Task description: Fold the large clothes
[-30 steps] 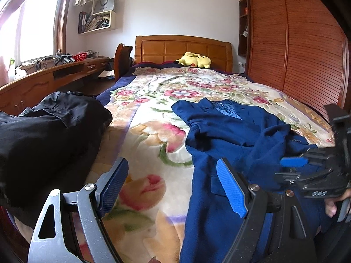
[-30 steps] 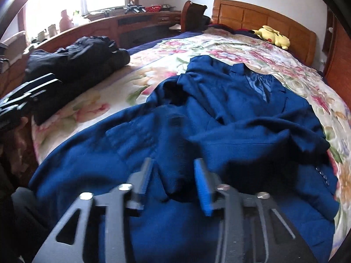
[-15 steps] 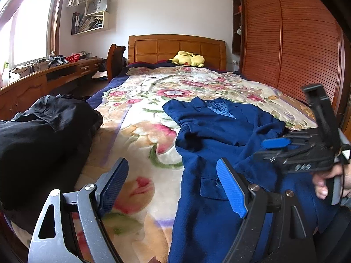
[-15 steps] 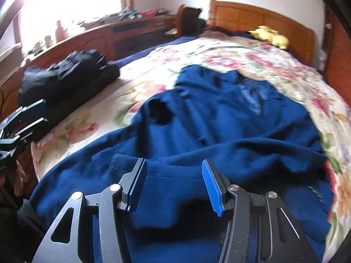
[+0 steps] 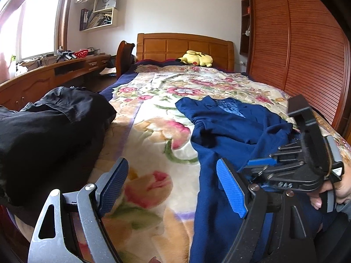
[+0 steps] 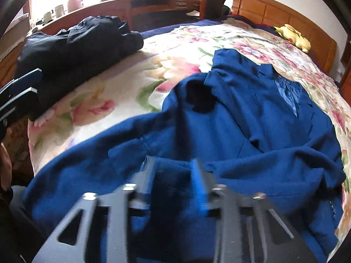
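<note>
1. Your left tool (image 5: 172, 185) hangs over the near end of the bed with its blue-padded fingers (image 5: 231, 189) spread wide and nothing between them; under the gap lies the flowered cream blanket (image 5: 153, 131).
2. Your right tool (image 6: 175, 175) sits low over the near hem of the dark blue suit jacket (image 6: 252, 118). Its fingers stand a moderate way apart with blue cloth bunched in the gap, but the right wrist view is blurred, so you cannot tell whether they have hold of it.
3. The jacket lies spread on the right half of the bed, collar and pale lining toward the headboard, hem at the near edge. One sleeve is flopped across the body, its dark cuff opening facing up.
4. A rumpled heap of black clothing (image 5: 50, 127) occupies the left near corner of the bed, well apart from the jacket, with bare blanket between.
5. A yellow plush toy (image 5: 196, 58) rests against the wooden headboard (image 5: 184, 45).
6. The long wooden bench (image 5: 43, 79) under the window runs along the bed's left side; a small red basket (image 5: 81, 53) stands on it, its contents too small to make out.
7. Slatted wooden wardrobe doors (image 5: 296, 54) close off the right side.
</note>
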